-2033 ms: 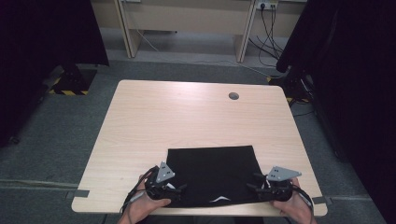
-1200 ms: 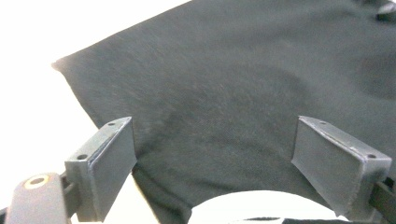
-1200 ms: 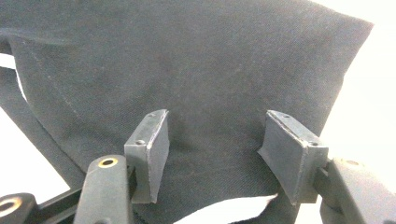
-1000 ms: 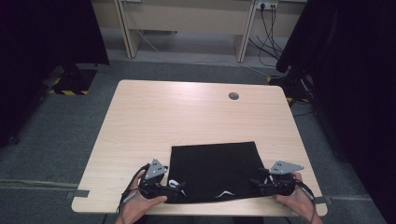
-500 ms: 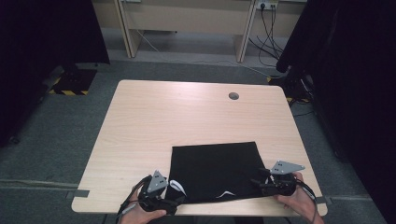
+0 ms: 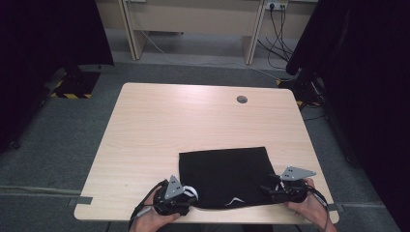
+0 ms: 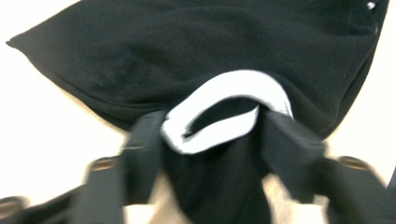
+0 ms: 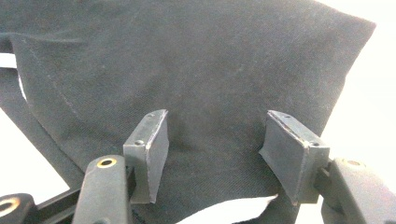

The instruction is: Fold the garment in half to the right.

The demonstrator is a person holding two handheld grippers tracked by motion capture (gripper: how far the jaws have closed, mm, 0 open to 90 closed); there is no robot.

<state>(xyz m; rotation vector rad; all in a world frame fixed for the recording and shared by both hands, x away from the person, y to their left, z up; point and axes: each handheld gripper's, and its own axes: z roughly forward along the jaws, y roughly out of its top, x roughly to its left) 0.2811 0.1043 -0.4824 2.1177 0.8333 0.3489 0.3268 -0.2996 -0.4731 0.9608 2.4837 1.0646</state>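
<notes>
Black cloth [image 6: 225,175] lies flat on the near right part of the wooden table [image 6: 193,125], its near edge just short of the table's near edge. All places below are taken from this cloth.

At the cloth's near left corner: left gripper [image 6: 186,197], held in the person's hand. In the left gripper view the jaws stand on either side of a bunched fold with a curled white band [image 7: 224,112]. They look pressed onto it, though the frame is blurred, so the grasp is probable rather than certain.

At the cloth's near right corner: right gripper [image 6: 270,188]. In the right gripper view its jaws stand wide apart over flat fabric [image 8: 210,84], gripping nothing.

Beyond the cloth's far edge: bare tabletop, then a round cable port [image 6: 241,99] near the far edge.

Past that: grey floor [image 6: 58,145].
</notes>
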